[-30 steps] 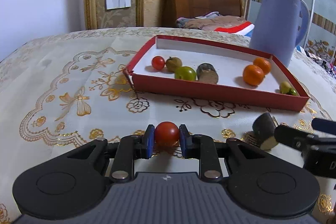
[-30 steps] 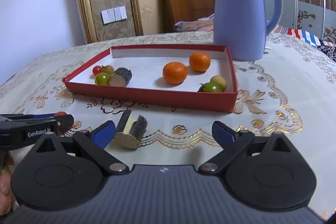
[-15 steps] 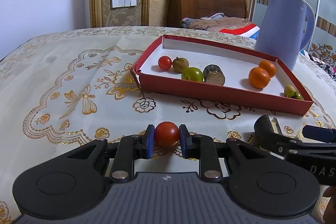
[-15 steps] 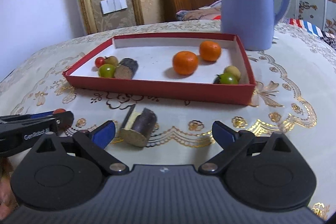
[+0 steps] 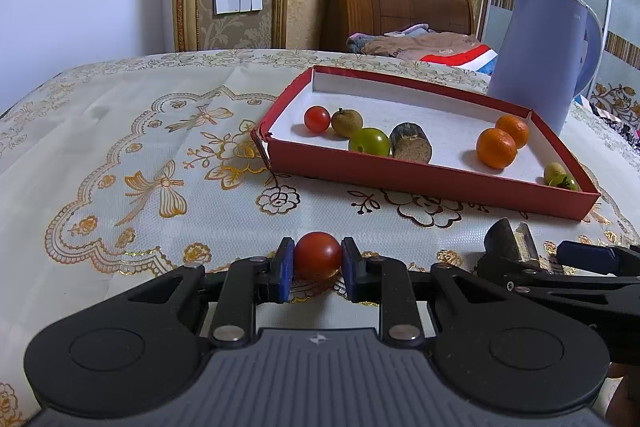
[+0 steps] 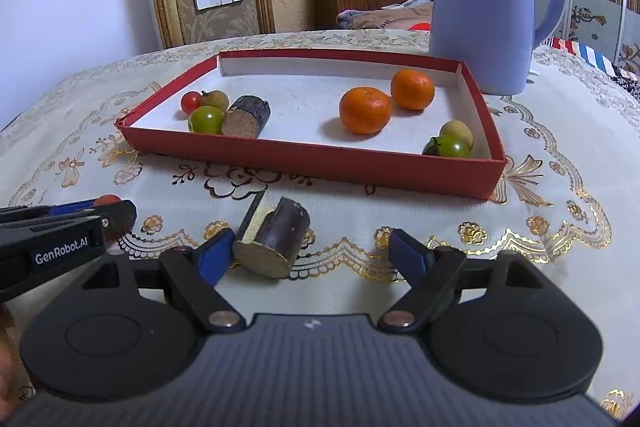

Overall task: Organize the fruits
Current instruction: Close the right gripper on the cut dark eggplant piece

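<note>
Left hand-held gripper (image 5: pixel 314 269) is clamping a red cherry tomato (image 5: pixel 317 255) between its blue pads just above the desk (image 5: pixel 120 155), apparently readying it to join the matching tomato (image 5: pixel 317 119) grouped at the left end of the red tray (image 5: pixel 420 177). Right hand-held gripper (image 6: pixel 308 251) is standing wide open around a dark sugarcane piece (image 6: pixel 276 241) lying on the cloth near its left pad, likely lining up a grasp. Legible writing: "GenRobot.AI" on the left gripper's side; the blue kettle (image 6: pixel 486 3) is showing no readable mark.

On the counter (image 6: pixel 560 195), the tray (image 6: pixel 312 159) sits far of a cut cane piece (image 6: pixel 276 243), with the kettle (image 6: pixel 488 7) behind its right corner. In the tray, a tomato (image 6: pixel 190 101) and cane stub (image 6: pixel 246 117) lie left, two oranges (image 6: pixel 365 110) right.
</note>
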Motion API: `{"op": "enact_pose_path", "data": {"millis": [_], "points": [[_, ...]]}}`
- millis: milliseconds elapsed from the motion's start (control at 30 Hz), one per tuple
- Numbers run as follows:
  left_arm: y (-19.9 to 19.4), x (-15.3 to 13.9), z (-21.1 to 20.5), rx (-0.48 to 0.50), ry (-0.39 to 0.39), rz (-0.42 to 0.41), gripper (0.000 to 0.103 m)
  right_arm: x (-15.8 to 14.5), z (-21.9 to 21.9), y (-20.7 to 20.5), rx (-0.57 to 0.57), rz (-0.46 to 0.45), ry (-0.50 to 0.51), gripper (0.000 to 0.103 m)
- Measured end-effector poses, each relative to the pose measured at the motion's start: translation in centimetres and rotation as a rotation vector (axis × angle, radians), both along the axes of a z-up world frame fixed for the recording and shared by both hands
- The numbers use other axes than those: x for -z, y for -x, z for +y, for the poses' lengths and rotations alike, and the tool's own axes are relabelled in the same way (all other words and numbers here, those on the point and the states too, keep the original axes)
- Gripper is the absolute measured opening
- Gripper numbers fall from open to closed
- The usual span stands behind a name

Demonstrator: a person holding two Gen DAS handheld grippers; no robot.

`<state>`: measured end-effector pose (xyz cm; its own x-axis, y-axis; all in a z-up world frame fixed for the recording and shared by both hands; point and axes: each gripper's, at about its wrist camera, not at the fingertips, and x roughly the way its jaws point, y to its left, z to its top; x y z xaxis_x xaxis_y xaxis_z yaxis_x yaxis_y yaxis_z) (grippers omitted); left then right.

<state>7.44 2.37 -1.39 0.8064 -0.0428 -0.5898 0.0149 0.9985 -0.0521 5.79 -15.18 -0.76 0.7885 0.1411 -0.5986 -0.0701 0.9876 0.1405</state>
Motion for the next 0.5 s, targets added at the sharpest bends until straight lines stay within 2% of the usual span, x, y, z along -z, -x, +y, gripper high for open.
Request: {"op": "enact_pose_path", "data": {"millis": [133, 267, 433, 500], "points": [[-0.06, 0.09, -0.03, 0.001, -0.003, 0.004, 0.024, 0.01, 0.10, 0.08, -0.010, -0.006, 0.000, 0.076], [-0.05, 0.12, -0.08, 0.002, -0.007, 0.004, 0.024, -0.12, -0.02, 0.24, -0.023, -0.021, -0.018, 0.054], [-0.01, 0.12, -0.33, 0.014, -0.016, 0.004, 0.024, -0.14, 0.21, 0.24, -0.030, -0.021, -0.008, 0.052], [0.03, 0.14, -0.47, 0.020, -0.022, 0.003, 0.024, -0.14, 0.58, 0.16, -0.039, -0.016, 0.008, 0.055]]}}
